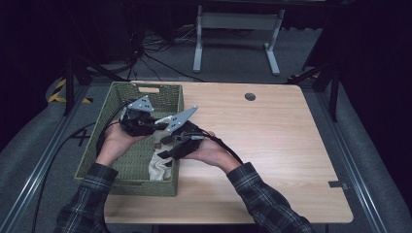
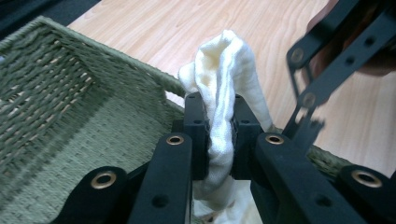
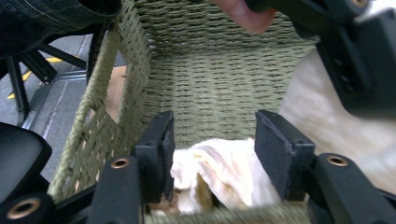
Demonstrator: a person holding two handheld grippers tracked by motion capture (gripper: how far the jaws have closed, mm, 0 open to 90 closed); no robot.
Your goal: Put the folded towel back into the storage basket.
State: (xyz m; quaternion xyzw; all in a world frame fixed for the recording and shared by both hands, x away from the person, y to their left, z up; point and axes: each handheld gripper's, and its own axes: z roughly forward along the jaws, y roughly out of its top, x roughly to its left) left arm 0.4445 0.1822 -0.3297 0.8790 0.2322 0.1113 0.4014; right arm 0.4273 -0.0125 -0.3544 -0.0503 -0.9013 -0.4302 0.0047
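Between left jaws, cloth pinched

Left gripper held level, fingers clamped together; right gripper angled downward, fingers parted wide.

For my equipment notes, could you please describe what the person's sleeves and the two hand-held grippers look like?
Both sleeves are dark plaid flannel. The left hand-held gripper is matte black plastic with two flat jaws, brass-coloured rivets at the linkage joints and a grey three-cornered plate on top. The right hand-held gripper matches it, with flat black pads and a black cable trailing back.
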